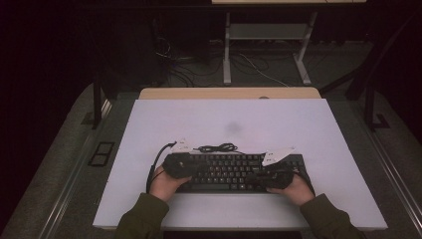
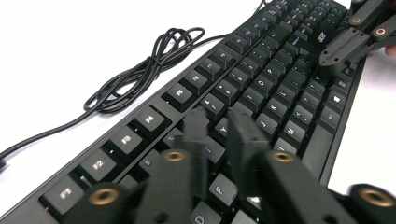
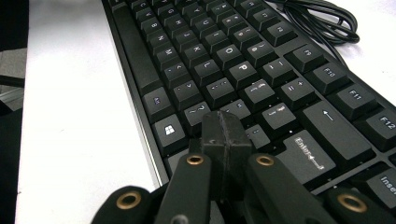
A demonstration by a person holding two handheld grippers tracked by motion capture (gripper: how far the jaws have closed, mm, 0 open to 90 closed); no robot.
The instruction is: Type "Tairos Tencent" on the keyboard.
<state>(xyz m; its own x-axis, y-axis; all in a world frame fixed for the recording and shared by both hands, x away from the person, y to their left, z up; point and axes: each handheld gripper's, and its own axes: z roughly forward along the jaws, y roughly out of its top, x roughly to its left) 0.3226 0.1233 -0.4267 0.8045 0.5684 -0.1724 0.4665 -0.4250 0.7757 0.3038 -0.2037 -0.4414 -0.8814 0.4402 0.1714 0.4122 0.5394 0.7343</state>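
Note:
A black keyboard lies across the near half of the white tabletop, its cable bundled in a coil just behind it. My left gripper is held over the keyboard's left end. Its jaws stand a narrow gap apart above the letter keys, with nothing between them. My right gripper is over the right end, its fingertips pressed together and empty, low above the keys beside Enter. The right gripper also appears far off in the left gripper view.
The coiled cable rests on bare white surface behind the function-key row. A wooden desk edge runs behind the white top. Beyond it are a table frame and loose cables on the dark floor.

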